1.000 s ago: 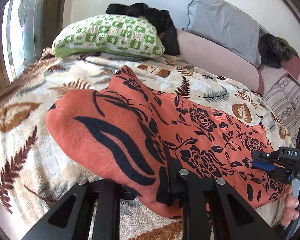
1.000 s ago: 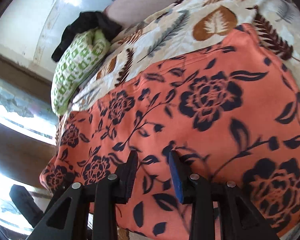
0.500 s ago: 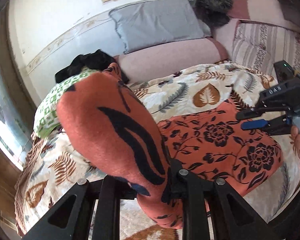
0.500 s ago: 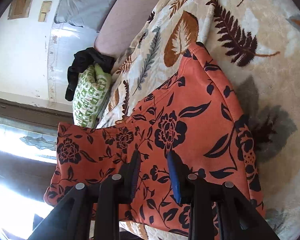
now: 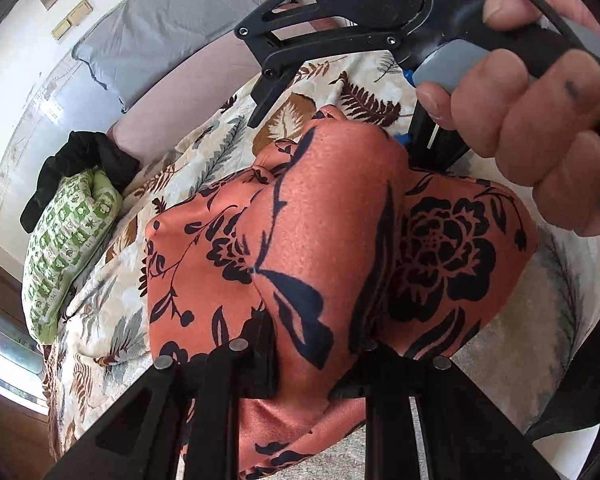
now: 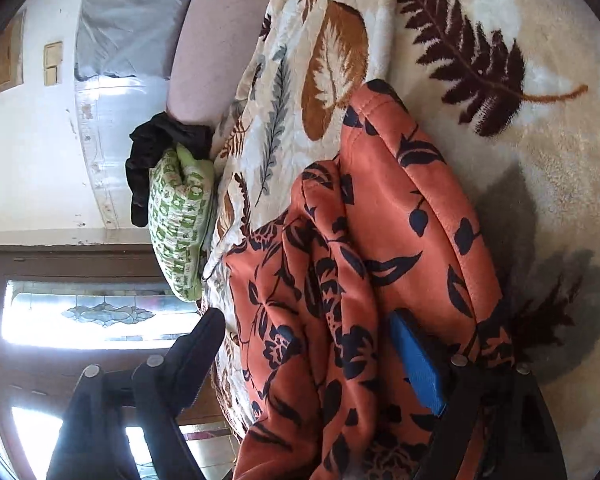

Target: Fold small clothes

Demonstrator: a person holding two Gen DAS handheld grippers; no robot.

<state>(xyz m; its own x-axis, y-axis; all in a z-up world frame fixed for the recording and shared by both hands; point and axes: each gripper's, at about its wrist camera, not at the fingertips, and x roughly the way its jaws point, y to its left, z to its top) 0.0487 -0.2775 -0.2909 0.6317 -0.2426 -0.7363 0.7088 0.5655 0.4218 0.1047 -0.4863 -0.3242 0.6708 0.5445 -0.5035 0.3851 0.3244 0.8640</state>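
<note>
Left tool (image 5: 312,364) clamped narrow on a fold of the orange floral garment (image 5: 340,248), carried over the rest of the cloth on the bed (image 6: 540,184). Right tool (image 6: 308,356) just opening, now wide, cloth between the jaws but unpressed, right hand (image 5: 540,112) just beyond the fold. Long axis running away toward the green pillow (image 5: 68,248); no containers in view.

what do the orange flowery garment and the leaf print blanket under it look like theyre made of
Orange floral garment: seemingly a soft knit or brushed synthetic, with a fine pebbled surface, a faint sheen and limp drape; a stitched hem shows at its edge.
Leaf-print blanket: probably plush fleece, matte and fuzzy, with short nap that blurs the print.
</note>
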